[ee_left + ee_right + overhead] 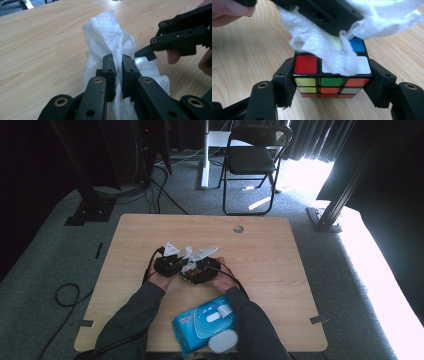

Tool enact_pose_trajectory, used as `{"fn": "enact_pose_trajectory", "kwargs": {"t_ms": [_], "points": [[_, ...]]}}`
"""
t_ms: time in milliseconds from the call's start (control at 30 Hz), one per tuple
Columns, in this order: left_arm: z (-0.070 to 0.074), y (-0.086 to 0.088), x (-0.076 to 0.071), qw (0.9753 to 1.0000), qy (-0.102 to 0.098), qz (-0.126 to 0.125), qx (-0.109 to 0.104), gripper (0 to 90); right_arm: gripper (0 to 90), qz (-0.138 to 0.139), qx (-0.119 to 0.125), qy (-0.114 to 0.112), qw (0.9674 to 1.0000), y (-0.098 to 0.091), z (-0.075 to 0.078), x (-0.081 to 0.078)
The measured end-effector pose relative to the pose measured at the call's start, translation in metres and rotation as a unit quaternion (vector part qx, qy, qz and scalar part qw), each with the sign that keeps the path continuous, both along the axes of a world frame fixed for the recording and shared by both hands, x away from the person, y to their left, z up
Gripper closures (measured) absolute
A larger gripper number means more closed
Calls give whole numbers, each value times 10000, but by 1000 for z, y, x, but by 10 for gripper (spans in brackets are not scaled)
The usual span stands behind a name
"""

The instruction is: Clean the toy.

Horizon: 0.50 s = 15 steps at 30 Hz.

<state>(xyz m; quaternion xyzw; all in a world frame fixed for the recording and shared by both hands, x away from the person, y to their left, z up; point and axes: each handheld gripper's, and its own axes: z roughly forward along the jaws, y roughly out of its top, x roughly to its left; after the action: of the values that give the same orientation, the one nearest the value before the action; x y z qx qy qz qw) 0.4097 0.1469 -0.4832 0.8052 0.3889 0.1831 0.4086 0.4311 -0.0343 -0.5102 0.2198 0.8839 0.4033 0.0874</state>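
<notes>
Left tool (117, 67) pinches the white wipe (110, 32) onto the cube (332, 75), clamped in the right tool (332, 82) mid-desk (280, 240); folding chair (252, 157) on grey carpet (45, 250) behind.

Wooden table (280, 270), wipes pack (202, 322), perhaps lidded

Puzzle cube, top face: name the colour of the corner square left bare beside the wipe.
Red, clearest in the right gripper view: puzzle cube, wipe.
</notes>
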Motion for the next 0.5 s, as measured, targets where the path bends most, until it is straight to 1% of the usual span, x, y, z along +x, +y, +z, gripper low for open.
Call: {"fn": "enact_pose_trajectory", "kwargs": {"t_ms": [167,267,400,500], "points": [[-2,8,-7,10000,13,-13,1,838,342,-82,-13,-35,10000,-1,0,0],[-2,12,-11,10000,25,-45,-66,838,343,-131,13,-38,9999,-2,0,0],[-3,13,-17,9999,47,-123,-29,837,343,-157,-27,-57,9999,-1,-1,0],[-2,12,-20,9998,54,-183,-90,837,343,-178,-44,-93,9998,-2,-1,1]]}}
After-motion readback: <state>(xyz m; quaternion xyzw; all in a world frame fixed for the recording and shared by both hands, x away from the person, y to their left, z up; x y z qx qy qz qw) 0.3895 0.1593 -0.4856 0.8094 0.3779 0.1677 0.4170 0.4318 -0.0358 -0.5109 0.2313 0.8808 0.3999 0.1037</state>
